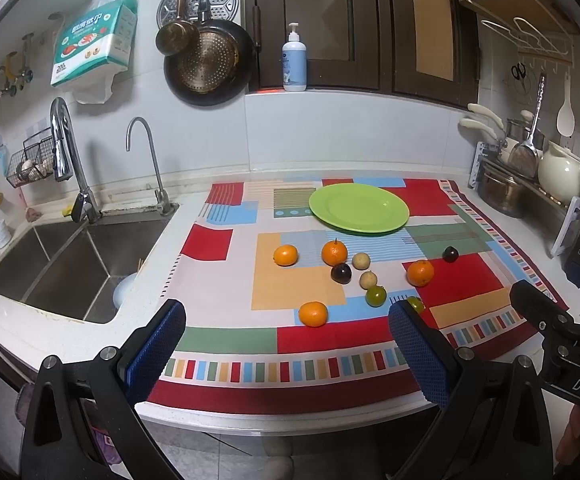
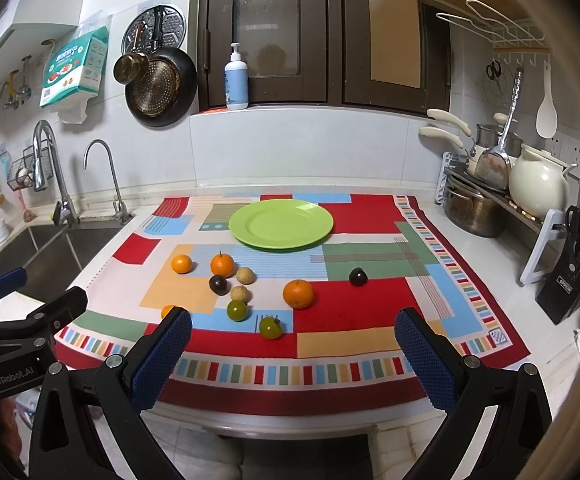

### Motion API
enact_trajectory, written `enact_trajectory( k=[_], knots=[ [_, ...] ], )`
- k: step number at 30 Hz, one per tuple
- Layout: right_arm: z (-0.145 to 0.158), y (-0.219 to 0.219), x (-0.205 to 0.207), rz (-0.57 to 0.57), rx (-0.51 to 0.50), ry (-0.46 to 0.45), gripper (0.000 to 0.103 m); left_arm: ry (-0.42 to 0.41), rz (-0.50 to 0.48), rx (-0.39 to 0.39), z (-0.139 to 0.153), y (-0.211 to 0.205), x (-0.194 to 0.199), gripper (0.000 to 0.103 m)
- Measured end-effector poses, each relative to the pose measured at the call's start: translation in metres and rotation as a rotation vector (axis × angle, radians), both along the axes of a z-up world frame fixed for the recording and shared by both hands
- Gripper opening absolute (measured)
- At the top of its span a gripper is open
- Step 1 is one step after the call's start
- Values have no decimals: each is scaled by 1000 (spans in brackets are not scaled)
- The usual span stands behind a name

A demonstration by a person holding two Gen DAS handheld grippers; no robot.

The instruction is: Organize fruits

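An empty green plate (image 1: 358, 208) (image 2: 281, 223) lies at the back of a colourful cloth (image 1: 226, 280) (image 2: 361, 300). In front of it lie several loose fruits: oranges (image 1: 313, 313) (image 2: 298, 293), two dark purple fruits (image 1: 341, 273) (image 2: 357, 276), two tan ones (image 1: 361, 261) (image 2: 245, 275) and two green ones (image 1: 375, 295) (image 2: 270, 327). My left gripper (image 1: 288, 348) is open and empty above the cloth's front edge. My right gripper (image 2: 293, 356) is open and empty, beside it to the right. Neither touches any fruit.
A steel sink (image 1: 62, 264) with two taps (image 1: 64, 152) is to the left. A pot rack with a white kettle (image 2: 537, 184) and a knife block (image 2: 569, 276) stand on the right. A soap bottle (image 1: 294, 60) is on the sill.
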State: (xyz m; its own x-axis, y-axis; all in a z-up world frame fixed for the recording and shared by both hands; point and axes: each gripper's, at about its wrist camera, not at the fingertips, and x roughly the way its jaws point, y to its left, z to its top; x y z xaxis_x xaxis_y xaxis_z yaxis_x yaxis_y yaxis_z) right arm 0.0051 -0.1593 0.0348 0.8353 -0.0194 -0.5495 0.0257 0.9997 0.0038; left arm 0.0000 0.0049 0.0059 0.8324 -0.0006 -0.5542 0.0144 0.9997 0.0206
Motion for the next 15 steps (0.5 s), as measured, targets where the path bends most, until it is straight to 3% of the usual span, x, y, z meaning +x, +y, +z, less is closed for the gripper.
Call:
enact_trajectory(
  k=[15],
  knots=[
    [-1,0,1,1,2,0,103,-2,0,2,-1,0,0,103]
  ],
)
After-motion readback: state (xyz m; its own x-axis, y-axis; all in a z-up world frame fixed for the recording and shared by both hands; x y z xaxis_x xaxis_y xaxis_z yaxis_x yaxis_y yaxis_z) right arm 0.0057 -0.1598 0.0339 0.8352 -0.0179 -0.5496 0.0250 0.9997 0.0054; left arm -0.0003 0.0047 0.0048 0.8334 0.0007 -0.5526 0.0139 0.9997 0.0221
